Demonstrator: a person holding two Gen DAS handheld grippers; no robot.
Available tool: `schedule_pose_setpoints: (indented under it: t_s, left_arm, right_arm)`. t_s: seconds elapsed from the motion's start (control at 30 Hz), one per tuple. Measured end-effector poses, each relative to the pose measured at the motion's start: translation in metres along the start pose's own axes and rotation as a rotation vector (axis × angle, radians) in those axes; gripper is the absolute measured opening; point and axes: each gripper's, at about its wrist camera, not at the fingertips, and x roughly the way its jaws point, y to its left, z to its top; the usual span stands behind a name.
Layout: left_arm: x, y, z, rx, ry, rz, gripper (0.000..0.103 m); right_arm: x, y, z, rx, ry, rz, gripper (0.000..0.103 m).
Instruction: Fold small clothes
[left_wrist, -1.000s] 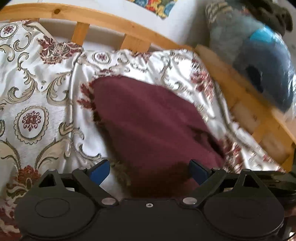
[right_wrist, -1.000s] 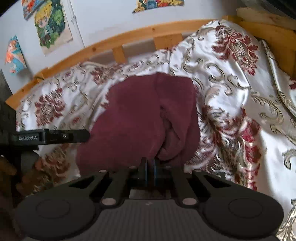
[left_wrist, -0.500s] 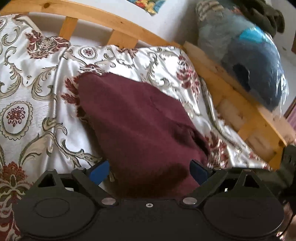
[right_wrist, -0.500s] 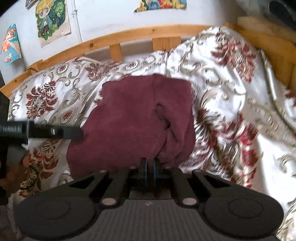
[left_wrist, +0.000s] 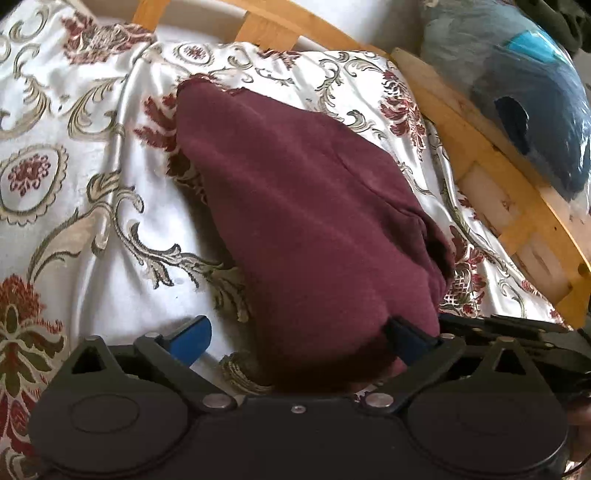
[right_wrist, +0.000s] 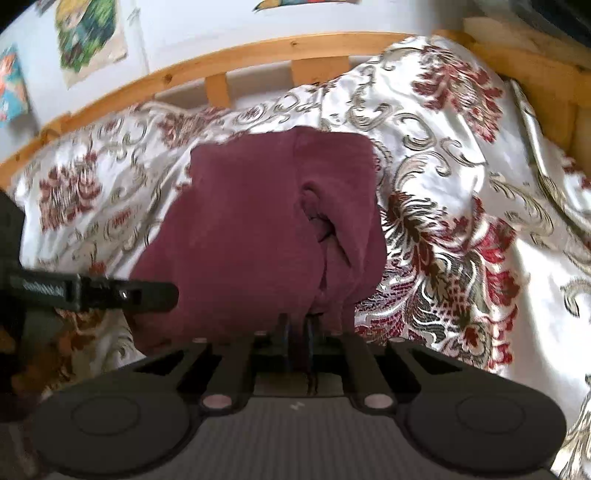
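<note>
A maroon garment (left_wrist: 303, 206), folded into a compact shape, lies on the floral bedspread (left_wrist: 74, 206). My left gripper (left_wrist: 299, 338) stands wide open and its jaws are still opening. The garment's near end lies between the blue pads (left_wrist: 192, 338), which do not press on it. In the right wrist view the garment (right_wrist: 251, 229) fills the middle, with a loose fold along its right side. My right gripper (right_wrist: 297, 328) is at the garment's near edge. Its jaws are opening and a narrow gap shows between them. One finger of the left gripper (right_wrist: 147, 295) reaches in from the left.
A wooden bed rail (left_wrist: 491, 162) runs along the far side and the right. A blue and grey bundle in plastic (left_wrist: 517, 92) rests beyond it. Posters (right_wrist: 92, 40) hang on the wall behind the headboard rail (right_wrist: 258, 51). Bare bedspread (right_wrist: 498, 184) lies right of the garment.
The left gripper has sunk toward the garment's near end and its jaws have spread a little wider. The right gripper's fingers, pressed together before, have parted slightly.
</note>
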Motion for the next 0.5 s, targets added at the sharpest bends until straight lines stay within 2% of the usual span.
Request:
schedule_pose_setpoints:
  t_s: [0.07,0.1,0.13,0.23,0.37,0.5]
  left_arm:
    - [0.0,0.0,0.001,-0.002,-0.002,0.004,0.102]
    - [0.0,0.0,0.0,0.0,-0.003,0.006,0.102]
    - [0.0,0.0,0.0,0.003,-0.005,0.008,0.103]
    - [0.0,-0.001,0.0,0.006,-0.005,0.011,0.102]
    - [-0.003,0.0,0.001,-0.011,-0.011,0.006,0.101]
    - [-0.012,0.001,0.005,-0.04,-0.054,-0.037,0.093]
  right_arm:
    - [-0.009,-0.003,0.003,0.036,-0.026,0.009,0.02]
    - [-0.014,-0.003,0.005,0.036,-0.044,0.011,0.025]
    - [-0.017,-0.002,0.007,0.028,-0.062,0.011,0.037]
    - [-0.024,0.009,0.015,-0.043,-0.119,0.006,0.062]
    - [-0.009,0.019,0.024,-0.125,-0.104,-0.011,0.062]
    - [0.006,0.015,0.024,-0.144,-0.079,-0.018,0.062]
